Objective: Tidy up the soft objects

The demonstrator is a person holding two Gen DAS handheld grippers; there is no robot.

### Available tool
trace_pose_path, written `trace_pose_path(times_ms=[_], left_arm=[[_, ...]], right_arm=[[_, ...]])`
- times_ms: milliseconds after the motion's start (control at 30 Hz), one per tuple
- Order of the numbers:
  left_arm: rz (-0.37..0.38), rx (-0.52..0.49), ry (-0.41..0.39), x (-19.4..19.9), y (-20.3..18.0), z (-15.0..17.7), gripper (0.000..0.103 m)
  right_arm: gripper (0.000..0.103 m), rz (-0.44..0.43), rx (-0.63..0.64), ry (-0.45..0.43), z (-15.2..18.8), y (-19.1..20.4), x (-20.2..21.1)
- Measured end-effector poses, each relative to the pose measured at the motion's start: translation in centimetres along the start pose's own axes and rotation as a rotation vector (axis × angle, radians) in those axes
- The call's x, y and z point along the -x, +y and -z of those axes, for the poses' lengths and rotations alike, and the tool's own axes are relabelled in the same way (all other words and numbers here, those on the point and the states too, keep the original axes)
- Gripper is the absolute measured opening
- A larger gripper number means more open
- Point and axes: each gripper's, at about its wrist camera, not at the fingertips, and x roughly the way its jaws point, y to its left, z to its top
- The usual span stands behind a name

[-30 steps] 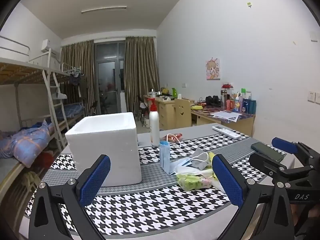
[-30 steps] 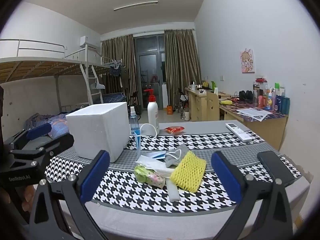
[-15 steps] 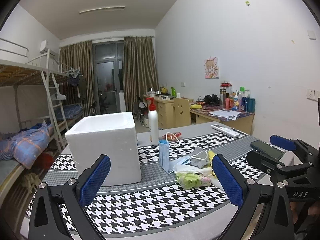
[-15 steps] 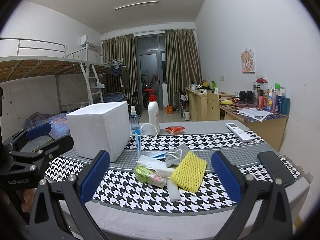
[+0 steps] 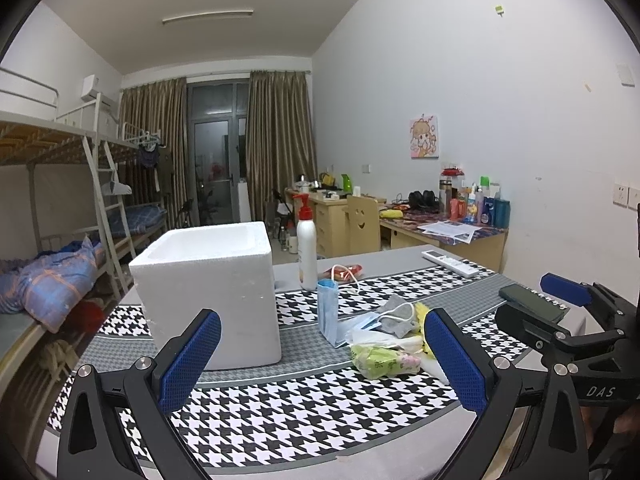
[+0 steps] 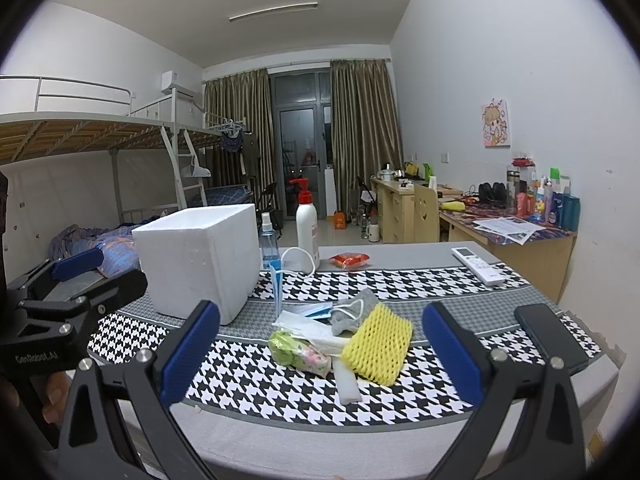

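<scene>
Little moving since earlier frames: left view tilting slightly, pile and box staying put. Both grippers hovering above near desk (image 6: pixel 400 432) edge, fingers spread wide, gripping nothing: left gripper (image 5: pixel 320 364), right gripper (image 6: pixel 320 360). Soft pile lying at 12 o'clock of right gripper: yellow foam net (image 6: pixel 378 344), green packet (image 6: pixel 298 350), grey mask (image 6: pixel 354 312). White foam box (image 6: pixel 196 256) open-topped at 10 o'clock. Judging: approaching net low, pinching across middle, avoiding dragging neighbours, then lifting clear over box rim.

Both tools share one build — the left hand-held gripper (image 5: pixel 320 360) and right hand-held gripper (image 6: pixel 320 356) have matte black angular arms, silver screws and blue textured pads (image 5: pixel 190 360), with white lettering "DAS" lower right — "GenRobot.AI" lower left.
</scene>
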Motion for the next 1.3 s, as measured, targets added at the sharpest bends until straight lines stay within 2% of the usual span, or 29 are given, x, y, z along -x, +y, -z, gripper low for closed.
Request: trace_pose_path(times_ms=[833,1300], left_arm=[[0.011,0.005,0.003,-0.9,0.2,-0.4,0.102],[0.036,-0.001,0.047,-3.1,0.3,-0.8,0.102]], right_arm=[[0.102,0.004,-0.009,0.033,-0.3,-0.5,-1.3],[0.102,0.023,-0.01,0.08,-1.1,-1.4,-3.8]])
